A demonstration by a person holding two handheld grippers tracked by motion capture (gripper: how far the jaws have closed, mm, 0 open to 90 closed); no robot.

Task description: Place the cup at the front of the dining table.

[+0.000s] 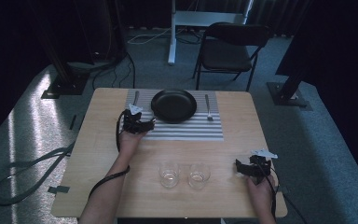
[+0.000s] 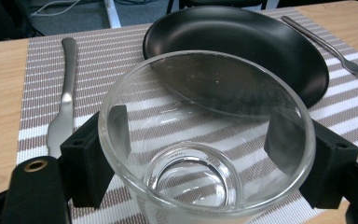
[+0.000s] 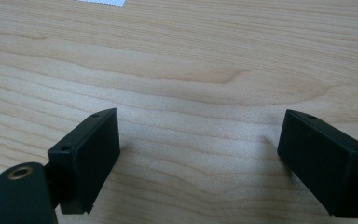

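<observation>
Here the left gripper (image 2: 205,154) clasps a glass (image 2: 206,135) over the mat (image 2: 116,60) beside the plate (image 2: 261,42); the right gripper (image 3: 198,158) hovers spread over bare table (image 3: 177,60).

My high view is dim, its corners sinking to near black; a pale streak of light lies on the floor (image 1: 25,119) at nine o'clock. The bench (image 1: 233,135) is evenly lit, with soft shadows. My two claw views are brighter. The glass (image 2: 205,154) shows faint glare on its rim and warps the stripes behind it. Near edges blur slightly, and short shadows sit under the right claw (image 3: 198,158).
</observation>
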